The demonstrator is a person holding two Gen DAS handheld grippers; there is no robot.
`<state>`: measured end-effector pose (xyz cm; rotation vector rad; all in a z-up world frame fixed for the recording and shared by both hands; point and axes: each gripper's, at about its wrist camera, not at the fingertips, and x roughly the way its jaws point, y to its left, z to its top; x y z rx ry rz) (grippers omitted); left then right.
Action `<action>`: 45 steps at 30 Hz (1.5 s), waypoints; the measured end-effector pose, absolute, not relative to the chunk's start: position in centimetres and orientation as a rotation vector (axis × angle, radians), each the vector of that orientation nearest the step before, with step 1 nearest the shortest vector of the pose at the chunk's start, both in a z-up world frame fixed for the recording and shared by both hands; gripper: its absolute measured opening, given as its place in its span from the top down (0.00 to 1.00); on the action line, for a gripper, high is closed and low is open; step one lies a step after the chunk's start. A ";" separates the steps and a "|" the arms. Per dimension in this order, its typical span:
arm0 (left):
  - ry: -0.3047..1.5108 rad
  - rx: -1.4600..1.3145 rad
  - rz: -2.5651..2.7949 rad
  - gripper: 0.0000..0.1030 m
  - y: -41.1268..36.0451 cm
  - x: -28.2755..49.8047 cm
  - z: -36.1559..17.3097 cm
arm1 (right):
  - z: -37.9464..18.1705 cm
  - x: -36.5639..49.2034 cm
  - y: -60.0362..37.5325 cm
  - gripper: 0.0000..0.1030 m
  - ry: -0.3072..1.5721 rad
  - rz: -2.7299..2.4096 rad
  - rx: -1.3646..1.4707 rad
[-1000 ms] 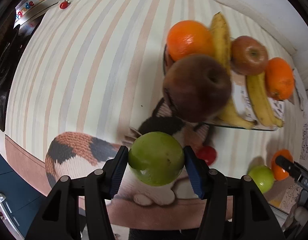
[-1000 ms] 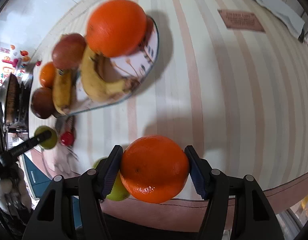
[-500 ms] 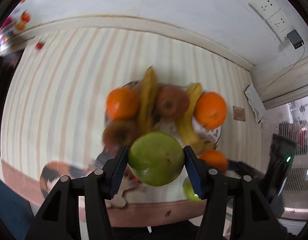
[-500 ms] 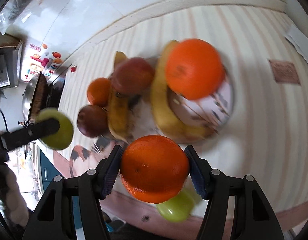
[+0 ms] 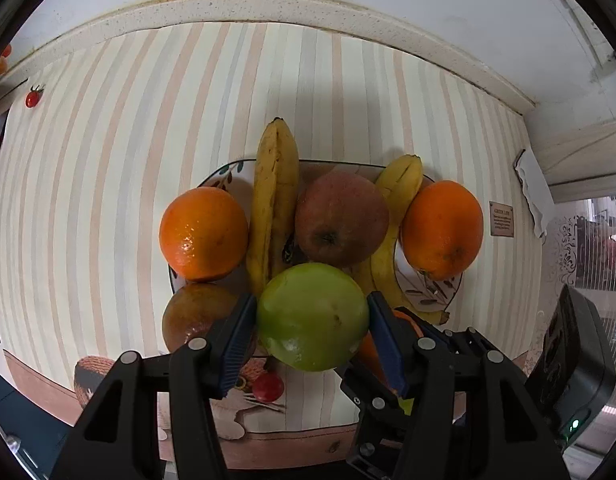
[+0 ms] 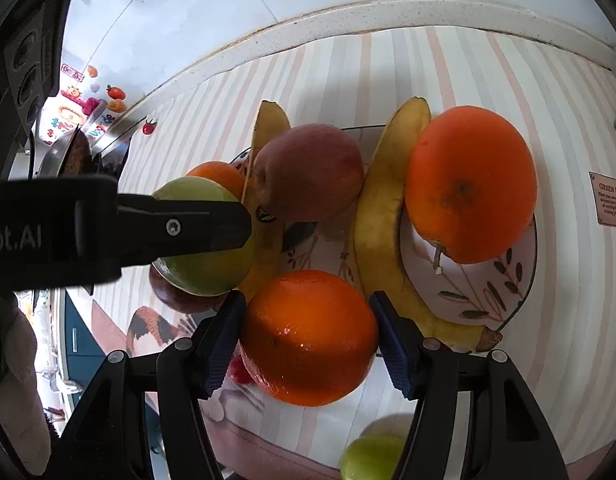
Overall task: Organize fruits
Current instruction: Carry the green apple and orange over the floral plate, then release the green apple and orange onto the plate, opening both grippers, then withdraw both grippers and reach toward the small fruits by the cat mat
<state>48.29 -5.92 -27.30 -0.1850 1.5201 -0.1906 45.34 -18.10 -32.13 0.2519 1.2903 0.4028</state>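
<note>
My left gripper [image 5: 311, 322] is shut on a green apple [image 5: 313, 316], held above the near edge of a patterned plate [image 5: 432, 290]. On that plate lie two oranges [image 5: 204, 234] [image 5: 442, 230], two red apples [image 5: 342, 218] [image 5: 196, 316] and two bananas [image 5: 274, 196] [image 5: 392, 216]. My right gripper [image 6: 308, 340] is shut on an orange [image 6: 308, 338], also over the plate's [image 6: 480, 292] near side. In the right wrist view the left gripper's fingers [image 6: 180, 228] cross in front of the green apple [image 6: 206, 268]. A second green apple [image 6: 370, 458] lies below, near the table's front edge.
The plate stands on a striped tablecloth [image 5: 128, 140] with a cat picture [image 5: 96, 372] and a small red tomato-like thing [image 5: 268, 387] near the front. A wall ledge [image 5: 268, 4] runs along the back. A pan [image 6: 68, 156] and fridge magnets [image 6: 88, 100] are at far left.
Both grippers, each still holding its fruit, have moved in toward each other and now hang over the plate's near side. The plate has come to the middle of both views.
</note>
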 end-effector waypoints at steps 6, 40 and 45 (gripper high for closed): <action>1.551 -0.137 -0.156 0.47 -6.5 48.6 -27.9 | -32.1 45.2 -18.4 0.36 1.277 0.390 0.248; 1.324 -0.051 0.006 0.11 -4.7 41.9 -22.8 | -24.9 41.7 -24.7 0.04 1.187 0.187 0.164; 1.291 -0.050 0.013 0.11 -5.1 40.1 -21.7 | -22.9 40.4 -25.7 0.04 1.155 0.181 0.140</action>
